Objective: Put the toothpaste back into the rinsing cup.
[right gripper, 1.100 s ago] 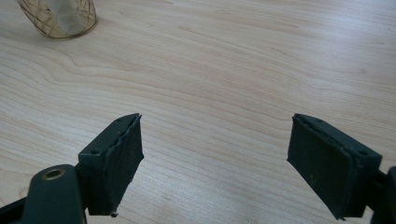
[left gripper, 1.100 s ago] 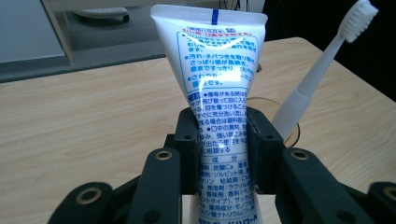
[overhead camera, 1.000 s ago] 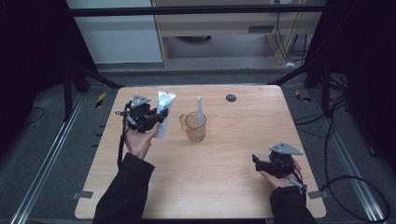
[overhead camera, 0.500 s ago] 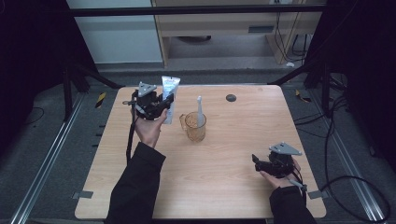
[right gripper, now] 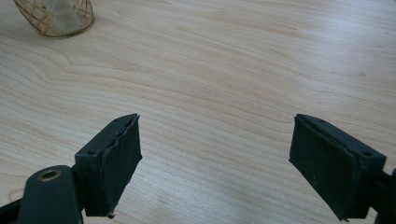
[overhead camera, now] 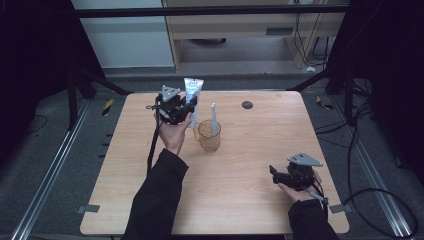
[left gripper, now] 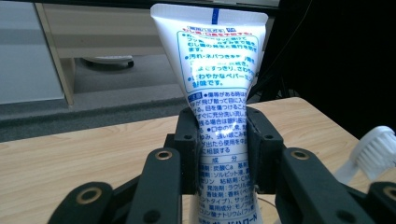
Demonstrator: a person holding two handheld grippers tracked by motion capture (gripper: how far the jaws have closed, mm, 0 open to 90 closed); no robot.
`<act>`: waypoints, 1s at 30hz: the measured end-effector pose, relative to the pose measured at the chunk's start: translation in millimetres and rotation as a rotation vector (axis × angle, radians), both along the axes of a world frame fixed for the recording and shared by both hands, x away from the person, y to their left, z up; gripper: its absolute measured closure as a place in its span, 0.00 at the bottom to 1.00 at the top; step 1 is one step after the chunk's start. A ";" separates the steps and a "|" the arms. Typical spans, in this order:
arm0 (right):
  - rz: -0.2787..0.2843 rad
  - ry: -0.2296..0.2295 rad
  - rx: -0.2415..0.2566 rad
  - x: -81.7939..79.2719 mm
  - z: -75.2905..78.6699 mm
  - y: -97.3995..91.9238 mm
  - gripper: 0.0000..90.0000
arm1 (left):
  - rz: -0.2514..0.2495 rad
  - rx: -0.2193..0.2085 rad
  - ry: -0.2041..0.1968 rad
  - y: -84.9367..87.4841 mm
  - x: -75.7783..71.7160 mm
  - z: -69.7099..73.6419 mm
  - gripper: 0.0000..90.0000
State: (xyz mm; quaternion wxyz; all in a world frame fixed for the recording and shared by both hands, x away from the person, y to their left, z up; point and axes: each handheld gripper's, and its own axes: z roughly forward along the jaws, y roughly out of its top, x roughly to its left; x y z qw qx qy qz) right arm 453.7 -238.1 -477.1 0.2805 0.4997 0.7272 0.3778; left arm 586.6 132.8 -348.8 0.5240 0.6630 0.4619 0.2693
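The left gripper (overhead camera: pixel 186 111) clamped a white printed toothpaste tube (left gripper: pixel 215 88) upright, just beside the amber glass cup (overhead camera: pixel 208 135). The right gripper (right gripper: pixel 217 163) gaped empty over the wooden table (overhead camera: pixel 250 165).

Table (overhead camera: pixel 240 170) is evenly lit from above; surroundings are left nearly black. Soft, faint shadows are cast. A glare patch is seen on the toothpaste tube (left gripper: pixel 219 70), washing out print. Background and toothbrush bristles (left gripper: pixel 376 149) are rendered soft. High view is grainy.
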 end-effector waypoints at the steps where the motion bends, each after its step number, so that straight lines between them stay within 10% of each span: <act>1: 0.001 -0.001 0.000 0.0 0.1 0.2 0.18 | 0.002 -0.004 -0.001 -1.5 1.7 -1.0 0.76; 30: 0.007 -0.006 0.001 0.5 -2.2 -1.4 0.18 | -0.055 0.000 0.005 -39.5 22.2 -34.5 0.76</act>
